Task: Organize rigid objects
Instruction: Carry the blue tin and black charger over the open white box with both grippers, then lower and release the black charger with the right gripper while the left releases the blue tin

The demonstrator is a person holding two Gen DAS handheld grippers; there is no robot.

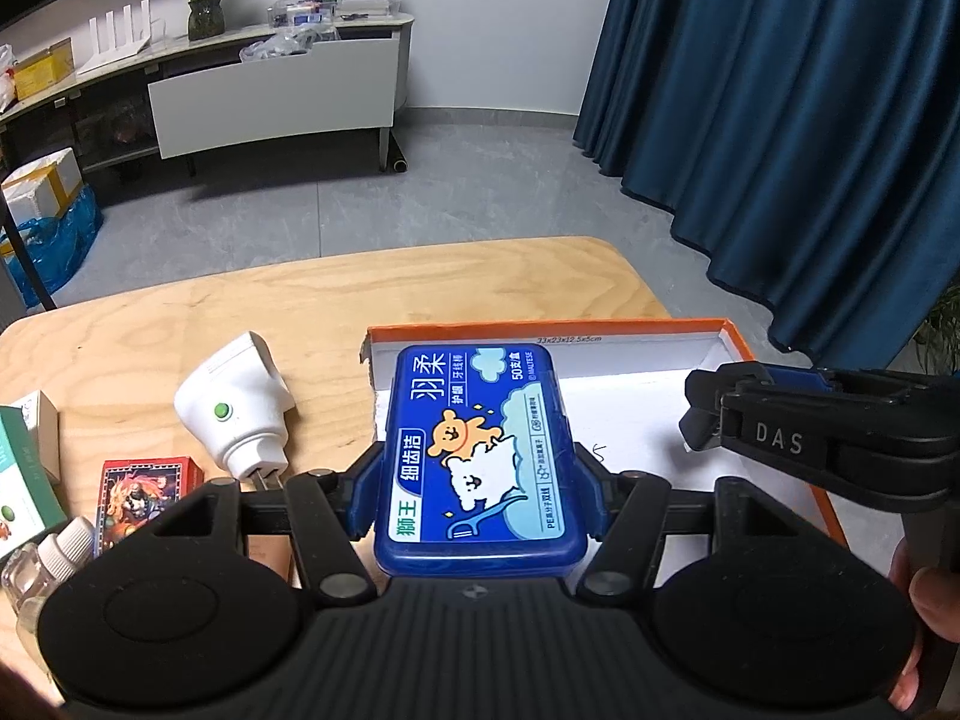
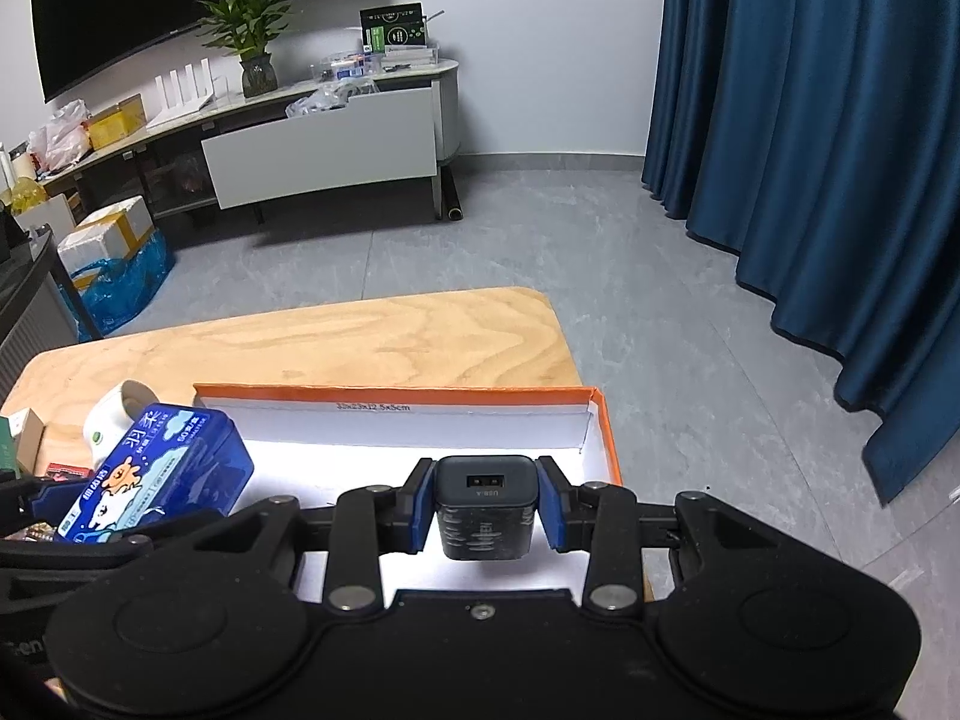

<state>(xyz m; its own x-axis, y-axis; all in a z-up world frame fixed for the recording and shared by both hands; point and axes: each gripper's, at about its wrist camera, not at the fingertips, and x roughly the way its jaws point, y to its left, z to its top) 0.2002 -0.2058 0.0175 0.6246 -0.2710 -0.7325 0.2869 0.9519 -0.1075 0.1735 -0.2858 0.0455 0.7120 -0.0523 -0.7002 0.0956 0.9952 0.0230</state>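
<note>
- Orange-rimmed box (image 2: 606,438), white inside, shallow, on table (image 2: 360,342).
- Blue floss case (image 1: 480,456): rounded rectangle, cartoon bear label, held flat over box's left end; left gripper (image 1: 480,498) clamped on its long sides.
- Black USB charger (image 2: 486,504), cube-shaped, port facing forward, above box interior; right gripper (image 2: 487,507) closed on it.

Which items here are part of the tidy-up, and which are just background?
In play:
- blue floss box, held by left gripper
- black USB charger, held by right gripper
- orange tray
- white plug, card box, small bottles on table

Background:
- curtain
- TV cabinet
- potted plant
</note>
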